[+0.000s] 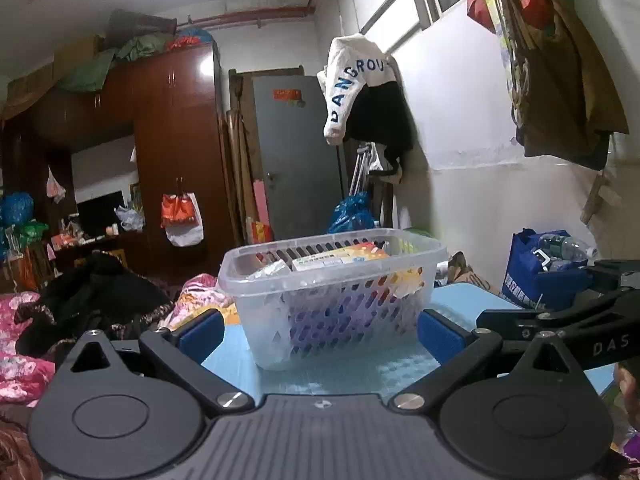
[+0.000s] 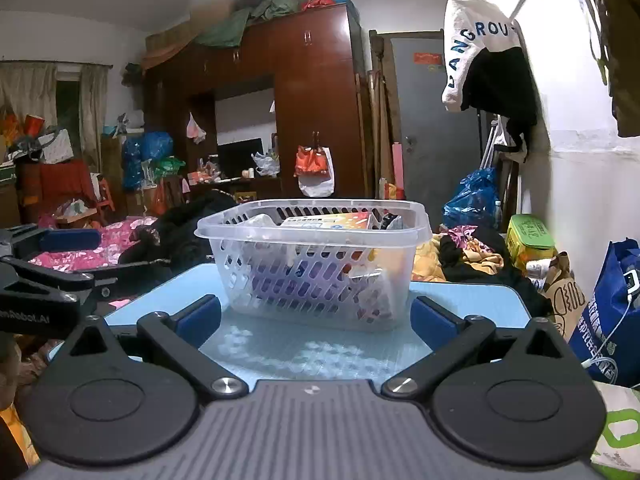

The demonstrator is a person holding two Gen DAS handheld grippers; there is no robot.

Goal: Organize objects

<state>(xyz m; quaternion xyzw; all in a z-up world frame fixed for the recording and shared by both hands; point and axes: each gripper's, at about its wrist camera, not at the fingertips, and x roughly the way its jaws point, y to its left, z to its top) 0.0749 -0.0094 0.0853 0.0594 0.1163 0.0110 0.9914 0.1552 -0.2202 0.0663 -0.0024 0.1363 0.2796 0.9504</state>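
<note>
A clear plastic basket (image 1: 280, 258) with slotted sides stands on a light blue table (image 1: 360, 372). It holds several boxes and packets, among them a white and orange box (image 1: 340, 258). My left gripper (image 1: 320, 332) is open and empty, just short of the basket's near wall. In the right wrist view the same basket (image 2: 256, 236) sits on the table (image 2: 472, 300), and my right gripper (image 2: 316, 320) is open and empty in front of it. The right gripper shows at the right of the left view (image 1: 560, 320); the left gripper shows at the left of the right view (image 2: 48, 280).
A bed with pink bedding (image 2: 108, 240) and dark clothes (image 1: 92, 292) lies to the left. A blue bag (image 2: 608, 312) stands at the table's right. A green tin (image 2: 530, 236) and clothes lie behind. A wardrobe (image 1: 176, 152) and grey door (image 1: 296, 152) are at the back.
</note>
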